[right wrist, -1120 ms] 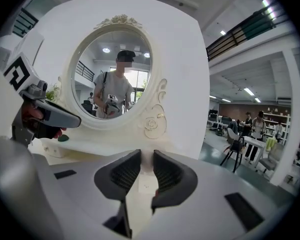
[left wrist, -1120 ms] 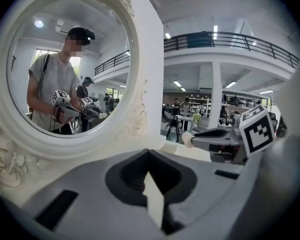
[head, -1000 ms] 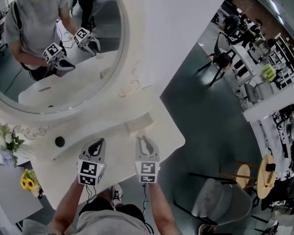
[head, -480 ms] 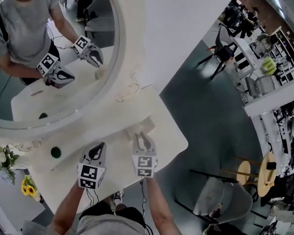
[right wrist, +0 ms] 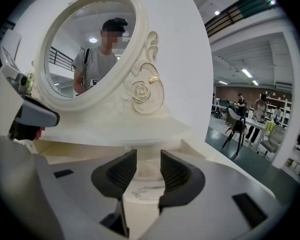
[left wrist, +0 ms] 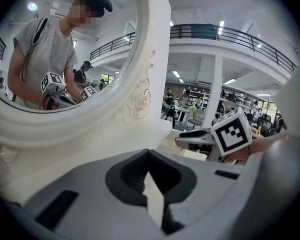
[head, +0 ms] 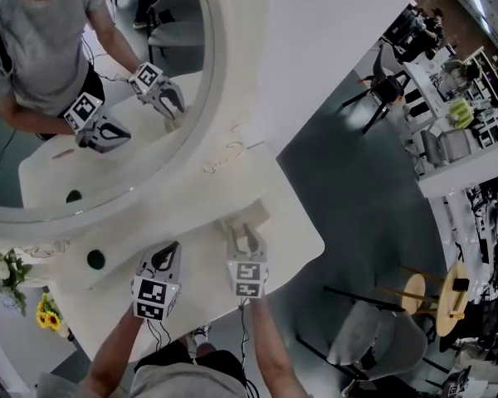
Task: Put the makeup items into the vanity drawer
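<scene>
The white vanity (head: 282, 222) carries a small drawer (head: 242, 215), pulled out below the round mirror (head: 83, 98). My right gripper (head: 247, 240) points at that drawer; its jaws are opening. Seen along them in the right gripper view (right wrist: 148, 166), the pads stand apart with a small pale, partly clear thing (right wrist: 146, 190) low between them, untouched; what it is I cannot tell. My left gripper (head: 163, 259) hovers over the tabletop to the left, shut, and nothing shows between its jaws (left wrist: 149, 156). A dark round item (head: 95, 259) lies on the top at far left.
Flowers (head: 8, 268) and a yellow bunch (head: 48, 313) stand off the vanity's left end. The right gripper's marker cube (left wrist: 232, 131) shows close on the left gripper's right. A grey chair (head: 373, 338) sits on the floor to the right.
The right gripper's fingers have spread apart in front of the drawer. The left gripper has stayed put; the head view has shifted slightly.
</scene>
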### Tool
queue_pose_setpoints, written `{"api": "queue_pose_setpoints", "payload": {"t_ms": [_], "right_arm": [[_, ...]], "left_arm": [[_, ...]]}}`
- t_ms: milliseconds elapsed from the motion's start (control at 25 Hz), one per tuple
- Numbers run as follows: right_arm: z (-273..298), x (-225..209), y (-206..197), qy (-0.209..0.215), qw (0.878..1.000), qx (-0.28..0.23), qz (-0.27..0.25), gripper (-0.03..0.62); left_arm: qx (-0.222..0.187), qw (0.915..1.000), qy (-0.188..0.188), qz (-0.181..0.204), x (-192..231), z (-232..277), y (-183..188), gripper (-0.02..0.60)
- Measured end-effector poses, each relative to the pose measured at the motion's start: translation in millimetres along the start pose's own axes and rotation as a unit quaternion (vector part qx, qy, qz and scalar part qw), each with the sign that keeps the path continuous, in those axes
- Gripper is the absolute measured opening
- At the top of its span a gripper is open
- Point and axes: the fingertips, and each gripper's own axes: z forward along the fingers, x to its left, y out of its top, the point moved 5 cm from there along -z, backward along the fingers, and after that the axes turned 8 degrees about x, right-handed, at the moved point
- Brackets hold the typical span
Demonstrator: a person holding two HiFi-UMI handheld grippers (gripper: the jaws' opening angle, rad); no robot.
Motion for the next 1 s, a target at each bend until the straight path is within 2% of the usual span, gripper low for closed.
{"api": "queue_pose_setpoints", "payload": {"t_ms": [360,1000], "right_arm": [[-14,1,4,-0.002,1.000,-0.004,-0.011,0.147],[-125,31,42,0.022,0.995,-0.093,-0.038,0.146]], "left_arm": [[-0.010,0.9999,0.004,-0.001,-4,-10,-1,0.000],[-0.080,0.9959,0.040,0.016,-36,-88,23,0.000]]}}
